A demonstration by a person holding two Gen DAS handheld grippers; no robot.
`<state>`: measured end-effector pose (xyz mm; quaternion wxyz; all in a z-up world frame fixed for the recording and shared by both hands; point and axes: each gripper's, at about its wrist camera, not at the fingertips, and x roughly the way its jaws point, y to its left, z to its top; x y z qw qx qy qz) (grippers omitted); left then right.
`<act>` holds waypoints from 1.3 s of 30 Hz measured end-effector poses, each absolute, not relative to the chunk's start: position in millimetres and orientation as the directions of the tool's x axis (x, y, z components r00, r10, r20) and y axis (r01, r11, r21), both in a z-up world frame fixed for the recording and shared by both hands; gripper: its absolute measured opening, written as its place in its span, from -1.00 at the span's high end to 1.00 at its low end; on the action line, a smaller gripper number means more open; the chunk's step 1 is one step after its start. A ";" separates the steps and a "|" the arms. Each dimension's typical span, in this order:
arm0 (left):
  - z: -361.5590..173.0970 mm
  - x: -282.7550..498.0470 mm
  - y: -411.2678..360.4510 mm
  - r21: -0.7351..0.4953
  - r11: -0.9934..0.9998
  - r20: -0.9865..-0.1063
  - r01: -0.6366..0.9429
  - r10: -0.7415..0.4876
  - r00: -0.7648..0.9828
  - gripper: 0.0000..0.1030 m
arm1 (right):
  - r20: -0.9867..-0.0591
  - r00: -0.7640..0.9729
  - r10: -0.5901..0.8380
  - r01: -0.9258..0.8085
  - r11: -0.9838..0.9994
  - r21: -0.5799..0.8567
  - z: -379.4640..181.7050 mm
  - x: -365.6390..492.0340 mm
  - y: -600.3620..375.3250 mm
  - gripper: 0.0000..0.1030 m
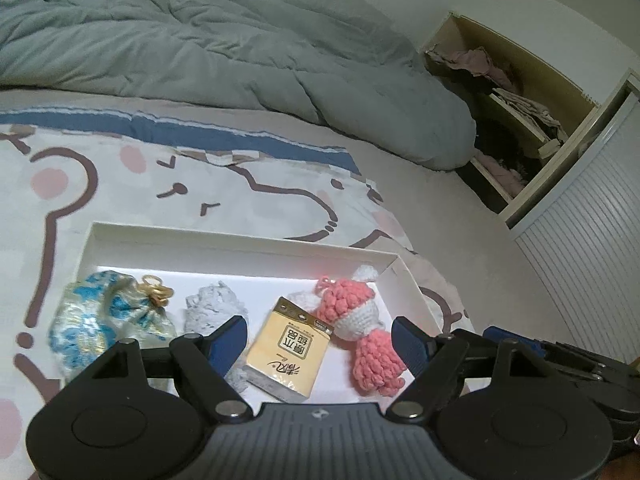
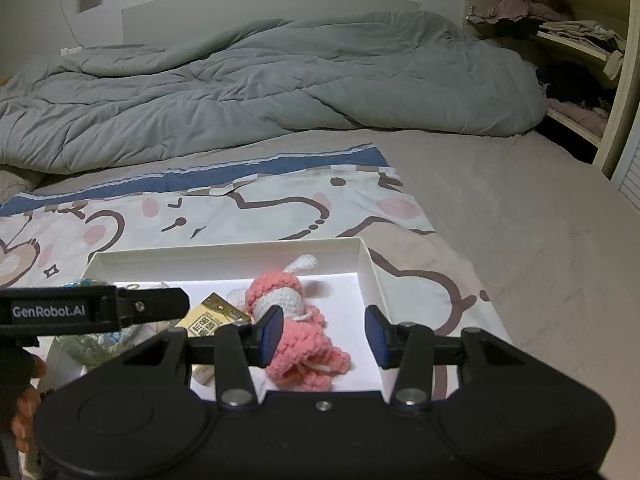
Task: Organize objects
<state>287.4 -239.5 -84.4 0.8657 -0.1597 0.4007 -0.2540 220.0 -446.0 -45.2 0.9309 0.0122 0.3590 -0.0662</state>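
Note:
A shallow white box (image 1: 240, 242) lies on the bed, also in the right wrist view (image 2: 224, 251). In it lie a blue-and-gold fabric pouch (image 1: 100, 320), a pale grey lacy cloth (image 1: 212, 304), a yellow packet with dark print (image 1: 290, 350) and a pink-and-white crocheted doll (image 1: 360, 324). My left gripper (image 1: 320, 346) is open above the packet and the doll, holding nothing. My right gripper (image 2: 322, 336) is open over the doll (image 2: 288, 300), its left pad (image 2: 270, 334) beside the doll's pink skirt. The packet (image 2: 212, 320) is partly hidden behind the left gripper's body (image 2: 92, 310).
The box rests on a cartoon-print sheet (image 1: 168, 184) with a blue band. A rumpled grey duvet (image 2: 260, 80) fills the far bed. An open wardrobe with clothes (image 2: 576, 40) stands at the right, bare beige mattress (image 2: 520, 220) in front of it.

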 end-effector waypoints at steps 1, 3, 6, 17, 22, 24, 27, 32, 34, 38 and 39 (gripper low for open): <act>-81.7 285.8 -238.7 -0.477 0.822 -0.614 0.311 -0.565 0.551 -0.55 | -0.669 0.735 -0.111 0.131 0.991 -0.020 -43.8 218.4 -445.7 0.11; -76.0 281.7 -236.5 -0.469 0.827 -0.617 0.311 -0.559 0.554 -0.56 | -0.667 0.738 -0.105 0.129 0.992 -0.013 -40.8 215.4 -444.7 0.11; -67.8 275.0 -232.0 -0.458 0.835 -0.624 0.304 -0.546 0.560 -0.58 | -0.664 0.742 -0.091 0.132 0.991 0.012 -35.3 209.3 -443.1 0.07; -31.2 242.9 -207.1 -0.370 0.873 -0.625 0.316 -0.486 0.610 -0.75 | -0.633 0.772 -0.065 0.126 0.991 0.051 -4.9 177.0 -437.0 -0.19; -11.9 224.1 -193.4 -0.331 0.890 -0.613 0.315 -0.456 0.645 -0.92 | -0.616 0.785 -0.066 0.112 0.993 0.037 8.4 160.0 -429.5 -0.27; -4.0 216.0 -186.9 -0.332 0.890 -0.603 0.312 -0.454 0.656 -0.98 | -0.609 0.790 -0.070 0.122 0.992 0.044 13.4 154.3 -427.5 -0.36; 7.7 204.5 -177.6 -0.328 0.890 -0.586 0.316 -0.454 0.671 -1.00 | -0.596 0.800 -0.074 0.118 0.992 0.035 21.3 144.8 -420.3 -0.47; 23.5 186.4 -163.7 -0.319 0.892 -0.566 0.320 -0.450 0.690 -1.00 | -0.570 0.818 -0.077 0.109 0.994 0.022 34.0 129.5 -408.6 -0.62; 28.1 179.6 -158.9 -0.313 0.892 -0.563 0.326 -0.450 0.693 -1.00 | -0.562 0.822 -0.091 0.116 0.993 0.009 39.3 122.7 -404.7 -0.68; 36.9 166.0 -150.4 -0.285 0.897 -0.556 0.337 -0.441 0.704 -1.00 | -0.544 0.833 -0.102 0.121 0.993 0.000 46.7 109.5 -400.3 -0.79; 39.1 162.5 -148.5 -0.276 0.900 -0.555 0.338 -0.436 0.708 -1.00 | -0.542 0.834 -0.107 0.125 0.992 -0.004 48.0 106.6 -399.5 -0.82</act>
